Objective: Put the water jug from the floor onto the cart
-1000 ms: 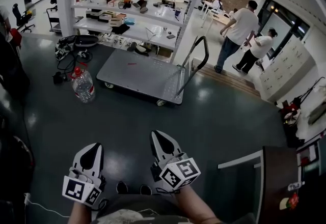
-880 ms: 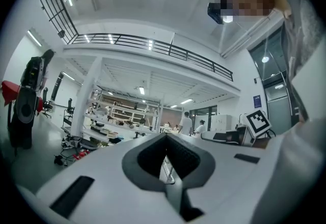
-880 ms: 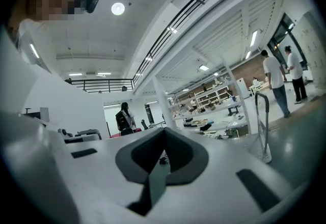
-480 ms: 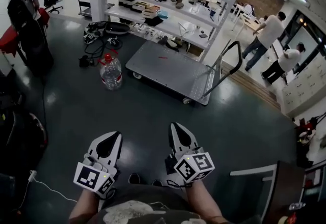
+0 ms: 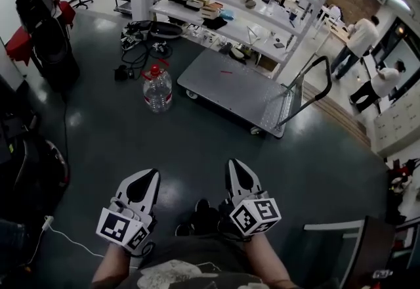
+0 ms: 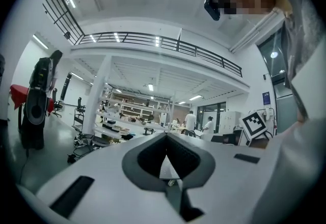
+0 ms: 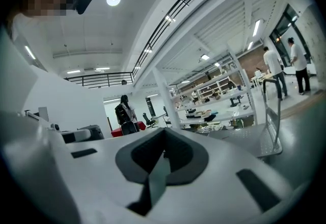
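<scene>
The water jug (image 5: 157, 90), clear with a red cap and handle, stands upright on the dark floor left of the cart. The cart (image 5: 236, 90) is a flat grey platform trolley with a black push handle (image 5: 314, 81) at its right end; its deck carries nothing but a small red mark. My left gripper (image 5: 151, 175) and right gripper (image 5: 235, 165) are held low and near me, side by side, both shut and empty, far short of the jug. The right gripper view shows the cart (image 7: 248, 138) ahead on the right.
A white shelving rack (image 5: 216, 5) full of items stands behind the cart. Cables and gear (image 5: 141, 41) lie on the floor by the jug. Black bags (image 5: 52, 51) sit at left. Two people (image 5: 367, 51) stand far right. A white cable (image 5: 65, 238) trails on the floor at lower left.
The jug and cart have shifted right and lower in the head view as I walk toward them. Both grippers stay shut, carried along in front of me.
</scene>
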`<state>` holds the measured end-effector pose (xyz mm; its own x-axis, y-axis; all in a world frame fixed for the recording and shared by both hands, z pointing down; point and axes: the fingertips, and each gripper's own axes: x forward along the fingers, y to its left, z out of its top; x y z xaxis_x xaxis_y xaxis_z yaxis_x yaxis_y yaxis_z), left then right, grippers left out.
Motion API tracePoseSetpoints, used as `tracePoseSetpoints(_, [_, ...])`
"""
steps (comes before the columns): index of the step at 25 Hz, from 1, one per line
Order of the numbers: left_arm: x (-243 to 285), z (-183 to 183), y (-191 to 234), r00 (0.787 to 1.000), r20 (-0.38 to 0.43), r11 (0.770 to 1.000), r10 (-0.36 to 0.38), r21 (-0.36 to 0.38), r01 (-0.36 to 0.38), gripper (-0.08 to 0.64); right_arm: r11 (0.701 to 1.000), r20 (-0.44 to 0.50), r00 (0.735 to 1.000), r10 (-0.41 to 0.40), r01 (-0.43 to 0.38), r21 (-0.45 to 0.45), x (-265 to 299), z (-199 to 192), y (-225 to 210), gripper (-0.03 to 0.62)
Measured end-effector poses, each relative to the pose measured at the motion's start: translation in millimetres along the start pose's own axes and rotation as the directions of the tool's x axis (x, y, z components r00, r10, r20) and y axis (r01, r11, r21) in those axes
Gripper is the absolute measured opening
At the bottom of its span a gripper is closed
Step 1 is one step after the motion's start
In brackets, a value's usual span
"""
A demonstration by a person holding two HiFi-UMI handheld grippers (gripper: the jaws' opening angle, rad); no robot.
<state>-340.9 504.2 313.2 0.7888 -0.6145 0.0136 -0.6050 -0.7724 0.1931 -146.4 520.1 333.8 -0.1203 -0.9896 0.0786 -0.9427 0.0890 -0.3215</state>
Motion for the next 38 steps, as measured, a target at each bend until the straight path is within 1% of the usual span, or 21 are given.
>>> tracePoseSetpoints(4, [18,-11,28,0.999,-0.006,0.999,0.033,-0.023,-0.033,0.009,0.999,-0.02,0.999,0.025,-0.026,-0.026,39,-5,-7,-0.011])
tracePoseSetpoints(7, [39,-6,48,0.997,0.03,0.997,0.07,-0.041,-0.068,0.009,0.998,-0.026,0.998,0.053,-0.053,-0.034,77,-7,-16,-0.011])
tracePoseSetpoints(9, [54,-4,64,0.995,0.038,0.994,0.097,-0.053,-0.095,0.009,0.997,-0.03,0.997,0.068,-0.069,-0.031,106,-6,-24,-0.011])
tracePoseSetpoints(14, [102,0,110,0.989,0.002,0.989,0.148,-0.028,-0.148,0.009,0.992,-0.028,0.992,0.126,-0.127,-0.022,184,4,-40,-0.011])
tracePoseSetpoints(17, [136,9,136,0.985,-0.001,0.984,0.172,-0.039,-0.172,0.009,0.983,-0.074,0.981,0.177,-0.181,-0.04,230,7,-48,-0.011])
tracePoseSetpoints(19, [159,15,148,0.983,-0.007,0.982,0.186,-0.035,-0.186,0.009,0.977,-0.087,0.975,0.206,-0.21,-0.043,257,11,-55,-0.011])
tracePoseSetpoints(24, [214,23,172,0.977,-0.019,0.977,0.211,-0.027,-0.211,0.009,0.972,-0.085,0.969,0.233,-0.235,-0.02,313,26,-82,-0.011])
tracePoseSetpoints(28, [244,28,193,0.971,-0.039,0.972,0.236,-0.012,-0.236,0.009,0.967,-0.101,0.962,0.252,-0.255,-0.013,348,35,-98,-0.011])
tracePoseSetpoints(30, [254,29,203,0.966,-0.041,0.967,0.256,-0.002,-0.256,0.009,0.965,-0.112,0.96,0.257,-0.26,-0.017,364,36,-107,-0.011])
tracePoseSetpoints(32, [260,33,209,0.961,-0.039,0.962,0.272,-0.01,-0.273,0.009,0.966,-0.124,0.959,0.253,-0.257,-0.015,376,37,-114,-0.011])
tracePoseSetpoints(35, [258,36,221,0.956,-0.04,0.956,0.291,-0.028,-0.292,0.009,0.966,-0.132,0.958,0.256,-0.259,-0.005,388,37,-111,-0.011])
tracePoseSetpoints(38, [265,39,244,0.954,-0.028,0.952,0.3,-0.054,-0.301,0.009,0.966,-0.136,0.958,0.254,-0.258,-0.012,408,35,-107,-0.011])
